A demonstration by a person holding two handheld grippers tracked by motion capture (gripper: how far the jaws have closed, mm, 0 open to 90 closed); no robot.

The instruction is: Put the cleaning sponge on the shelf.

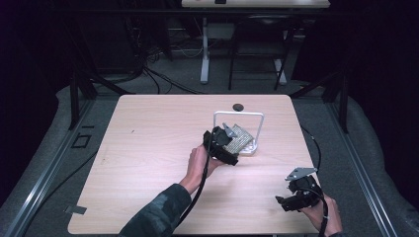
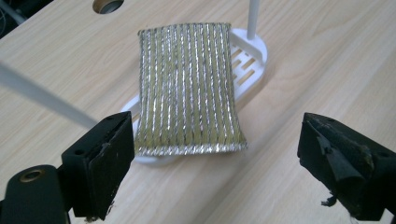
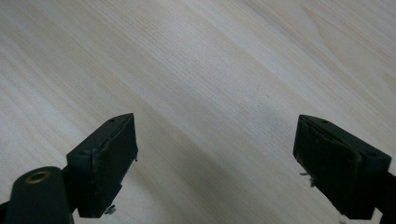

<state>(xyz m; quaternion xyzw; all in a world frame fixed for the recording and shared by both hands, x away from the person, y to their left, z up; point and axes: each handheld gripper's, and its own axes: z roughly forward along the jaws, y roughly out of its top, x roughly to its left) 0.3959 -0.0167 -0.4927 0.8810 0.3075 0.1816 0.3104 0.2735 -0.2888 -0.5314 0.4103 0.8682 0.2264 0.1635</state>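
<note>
Both grippers stood wide and empty: left gripper (image 2: 210, 154) just before the scouring pad (image 2: 189, 88), right gripper (image 3: 215, 163) well apart from the pad.

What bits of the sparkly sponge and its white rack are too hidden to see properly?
- High view: the near half of the silver-and-yellow striped scouring sponge is hidden by the left gripper.
- Left gripper view: the white slotted plastic rack base is mostly covered by the sponge; its white wire frame is cut off by the top edge.
- High view: the small dark round thing is too small to identify.
</note>
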